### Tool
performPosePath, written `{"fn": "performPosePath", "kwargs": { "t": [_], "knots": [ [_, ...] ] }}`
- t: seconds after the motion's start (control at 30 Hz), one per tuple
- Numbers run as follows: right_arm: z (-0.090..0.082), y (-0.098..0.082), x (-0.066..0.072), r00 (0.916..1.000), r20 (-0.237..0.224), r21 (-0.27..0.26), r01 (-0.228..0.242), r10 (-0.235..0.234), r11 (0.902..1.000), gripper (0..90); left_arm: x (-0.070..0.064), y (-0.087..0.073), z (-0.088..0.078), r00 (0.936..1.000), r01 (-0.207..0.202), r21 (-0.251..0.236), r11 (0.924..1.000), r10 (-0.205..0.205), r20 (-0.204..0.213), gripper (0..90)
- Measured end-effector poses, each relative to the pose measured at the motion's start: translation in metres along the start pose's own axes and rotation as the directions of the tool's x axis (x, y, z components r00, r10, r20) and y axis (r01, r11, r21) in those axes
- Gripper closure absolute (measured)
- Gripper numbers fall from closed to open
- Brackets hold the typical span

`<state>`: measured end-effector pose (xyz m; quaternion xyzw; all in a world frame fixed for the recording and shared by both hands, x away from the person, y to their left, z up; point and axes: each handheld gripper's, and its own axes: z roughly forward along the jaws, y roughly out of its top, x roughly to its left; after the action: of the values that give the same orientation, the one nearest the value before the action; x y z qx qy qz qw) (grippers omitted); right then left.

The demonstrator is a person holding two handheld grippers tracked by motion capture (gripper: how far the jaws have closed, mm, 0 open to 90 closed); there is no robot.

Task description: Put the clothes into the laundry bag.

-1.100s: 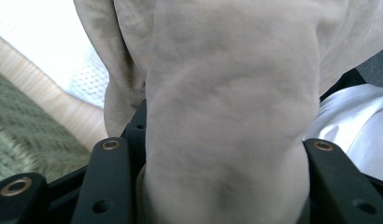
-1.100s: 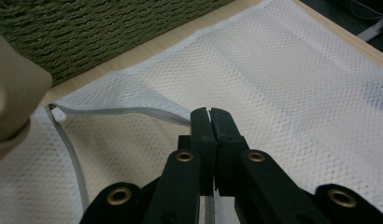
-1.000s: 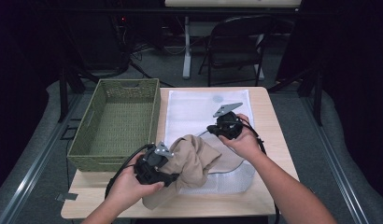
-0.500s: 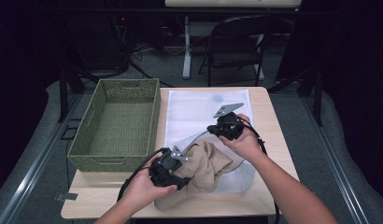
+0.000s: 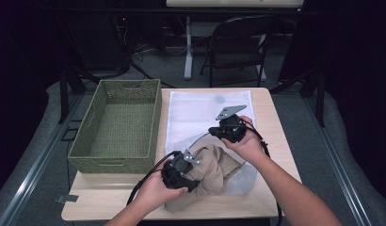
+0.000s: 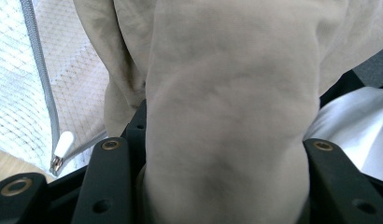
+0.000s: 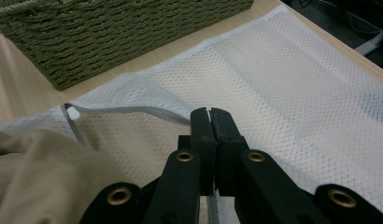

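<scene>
Dark room, a folding chair (image 5: 238,47) and cables behind; a light wooden desk (image 5: 271,117) carries the work. A white mesh laundry bag (image 5: 200,110) lies flat across the desk's middle, its grey zipper (image 7: 129,110) open along the near part.

Left claw (image 5: 193,176), at 6 o'clock on the desk, is clenched on a thick fold of the beige garment (image 5: 214,167); in the left gripper view the cloth bulges between the jaws. The garment sits bunched at the bag's near end, partly over the mesh.

Right claw (image 7: 211,122), at the bag's 3 o'clock side, is clenched, jaws pressed together on what looks like the bag's upper edge by the zipper; the pinch point itself is hidden.

Risks, as judged:
- Thin mesh could slip from the right claw if pulled hard, letting the mouth collapse.
- Bulky cloth may snag on the zipper pull (image 6: 63,144) or jam at a narrow opening.
- Loose folds could be left hanging outside.

A woven green basket (image 5: 120,125) stands at 9 o'clock, just beside the bag, limiting leftward swing. Trailing cables lie near the left hand (image 5: 153,190).
</scene>
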<state>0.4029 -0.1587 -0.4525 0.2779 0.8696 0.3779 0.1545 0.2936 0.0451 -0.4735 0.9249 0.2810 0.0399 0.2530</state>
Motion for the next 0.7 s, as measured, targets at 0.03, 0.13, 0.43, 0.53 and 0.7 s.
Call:
{"fn": "performPosePath", "kwargs": {
  "t": [0.03, 0.13, 0.43, 0.53, 0.7],
  "knots": [
    [0.000, 0.000, 0.000, 1.0000, -0.001, -0.002, 0.000, 0.000, 1.0000, 88.7, 0.000, 0.000, 0.002, 1.0000, 0.004, -0.002, 1.0000, -0.004, 0.001, 49.4],
    [-0.003, 0.000, 0.002, 1.0000, -0.002, -0.005, 0.005, -0.005, 1.0000, 88.7, 0.002, 0.001, 0.005, 0.9999, 0.011, 0.004, 0.9999, -0.011, 0.003, 49.4],
    [-0.014, 0.000, 0.009, 0.9995, 0.000, -0.024, 0.032, -0.032, 0.9992, 88.7, 0.007, 0.004, 0.016, 0.9986, 0.053, 0.000, 0.9986, -0.053, 0.007, 49.4],
    [-0.018, -0.001, 0.011, 0.9988, 0.004, -0.022, 0.049, -0.049, 0.9985, 88.7, 0.009, 0.006, 0.021, 0.9980, 0.063, 0.005, 0.9980, -0.063, 0.002, 49.4],
    [-0.023, -0.001, 0.015, 0.9979, 0.007, -0.025, 0.065, -0.065, 0.9976, 88.7, 0.011, 0.009, 0.025, 0.9966, 0.081, 0.005, 0.9967, -0.081, -0.016, 49.3]
  ]
}}
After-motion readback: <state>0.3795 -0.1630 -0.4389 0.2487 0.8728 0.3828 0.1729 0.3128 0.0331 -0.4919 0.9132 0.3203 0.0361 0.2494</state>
